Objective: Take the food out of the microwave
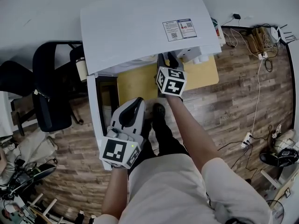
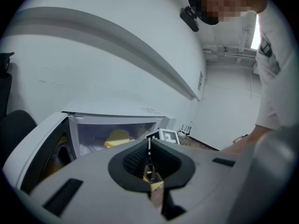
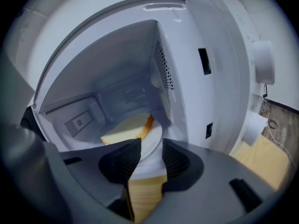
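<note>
Closest to the head camera is the person's pale shirt [image 1: 163, 190], with both forearms stretched forward from it. On the left, the left claw [image 1: 136, 102] hovers just beside the open microwave door [image 1: 95, 125]. Further ahead, the right claw [image 1: 167, 59] has its tips at the mouth of the white microwave [image 1: 140, 27], which stands on a yellow counter [image 1: 135, 84]. A black chair [image 1: 46, 92] stands to the left on the wood-patterned floor [image 1: 233, 87].

From the left gripper view, the left claw [image 2: 149, 160] has its jaws pressed together to a thin slit with nothing caught between them. Beyond it the microwave door [image 2: 37, 148] swings out at the left, and a patch of the yellow food slice [image 2: 117, 136] shows inside the lit cavity. The right claw's marker cube [image 2: 164, 135] sits just in front of the opening.

From the right gripper view, the right claw [image 3: 152, 155] has its jaws well apart and grips nothing. Straight ahead, inside the microwave, a white plate [image 3: 153, 139] rests on the cavity floor and carries the food slice [image 3: 126, 129], pale yellow with an orange-brown edge. The plate's near rim shows through the gap between the jaws, apart from both pads
</note>
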